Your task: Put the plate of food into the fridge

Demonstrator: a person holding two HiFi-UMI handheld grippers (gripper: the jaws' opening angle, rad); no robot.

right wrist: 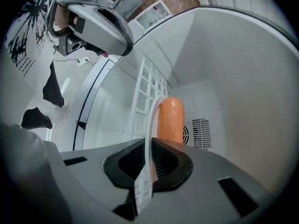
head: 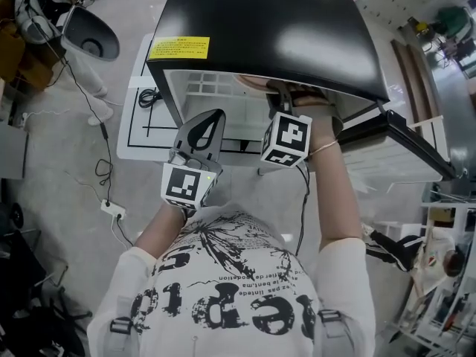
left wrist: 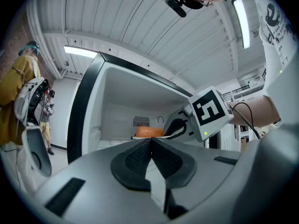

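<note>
The black mini fridge [head: 268,28] stands open, its white inside facing me. My right gripper [head: 281,95] reaches in under its top and is shut on the rim of a white plate [right wrist: 152,120]. The plate carries an orange piece of food [right wrist: 170,118], and its rim sits edge-on between the pads in the right gripper view. From the left gripper view, the food [left wrist: 148,132] and the right gripper [left wrist: 180,127] show inside the fridge [left wrist: 93,115]. My left gripper [head: 210,119] hangs just outside the opening, jaws [left wrist: 150,141] shut with nothing between them.
The fridge door [head: 420,151] swings out to the right. A white floor mat [head: 141,125] with black lines lies under the fridge. A cable and power strip [head: 111,210] lie on the floor at left. A white shelf grid [right wrist: 147,101] and a vent [right wrist: 201,132] line the fridge inside.
</note>
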